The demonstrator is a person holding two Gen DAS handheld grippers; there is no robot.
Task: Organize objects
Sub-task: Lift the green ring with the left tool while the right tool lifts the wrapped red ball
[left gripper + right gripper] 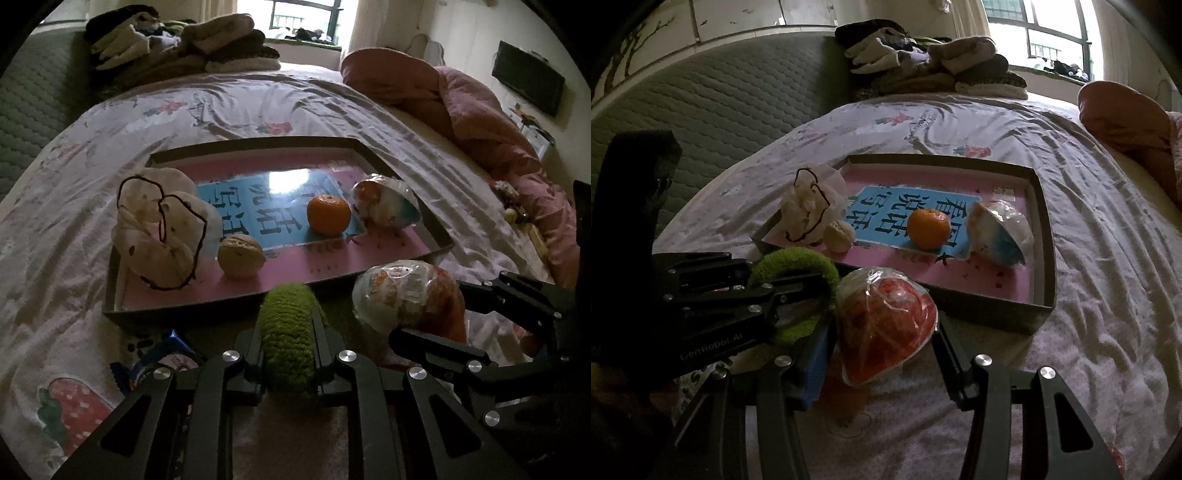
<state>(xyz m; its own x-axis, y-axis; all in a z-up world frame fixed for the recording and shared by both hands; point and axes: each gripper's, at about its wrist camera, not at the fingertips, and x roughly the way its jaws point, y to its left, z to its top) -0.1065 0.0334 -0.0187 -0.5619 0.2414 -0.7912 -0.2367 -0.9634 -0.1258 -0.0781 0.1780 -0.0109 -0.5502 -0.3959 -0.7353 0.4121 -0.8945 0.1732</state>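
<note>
Green fuzzy hair tie [290,332] is clamped between the closed fingers of the left gripper [290,345], just in front of the near wall of the shallow box [184,308] on the bed [1108,295]. Beside it, a wrapped orange-red snack [886,328] is bracketed by the fingers of the right gripper [882,354]; whether the pads press on the wrapper cannot be told. A blue packet [162,354] is seen on the bedsheet at the left gripper's near left. Inside the box, on its pink floor, a walnut [241,255] is set beside a white mesh pouch with a dark cord [162,229]; further in, a mandarin [328,215] rests on a blue printed sheet [882,214], with a second wrapped snack [999,236] just to its right. Beyond the box, folded clothes [923,70] are piled at the head of the bed, and a pink quilt [480,107] is bunched at the right.
</note>
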